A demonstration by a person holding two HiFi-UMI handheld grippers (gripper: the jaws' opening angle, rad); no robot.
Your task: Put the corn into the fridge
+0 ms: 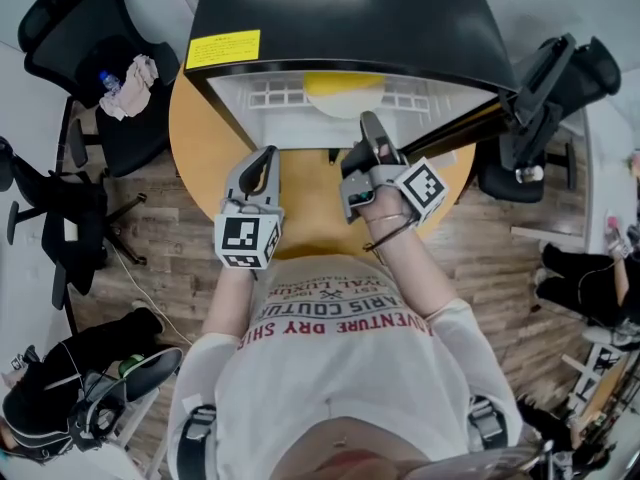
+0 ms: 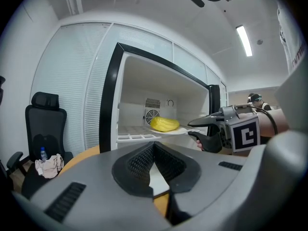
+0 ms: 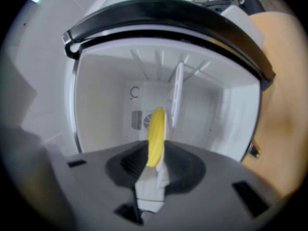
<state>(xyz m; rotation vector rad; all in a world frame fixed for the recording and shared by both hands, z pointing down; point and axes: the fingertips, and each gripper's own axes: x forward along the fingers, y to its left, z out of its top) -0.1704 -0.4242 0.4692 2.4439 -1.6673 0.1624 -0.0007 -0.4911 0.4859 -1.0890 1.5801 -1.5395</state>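
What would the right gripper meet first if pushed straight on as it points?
The white plate, its rim lying between the right gripper's open jaws; then, probably, the corn on it.

Left tongs [image 1: 266,158] together, right tongs [image 1: 370,126] apart.

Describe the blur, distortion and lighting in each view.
Head view: sharp, evenly lit, fisheye bending the fridge top, with a soft sheen there. Left gripper view: strong fisheye with dark corners, ceiling light glaring, corn crisp. Right gripper view: soft and smeared throughout, tilted sideways, corn and plate blurred.
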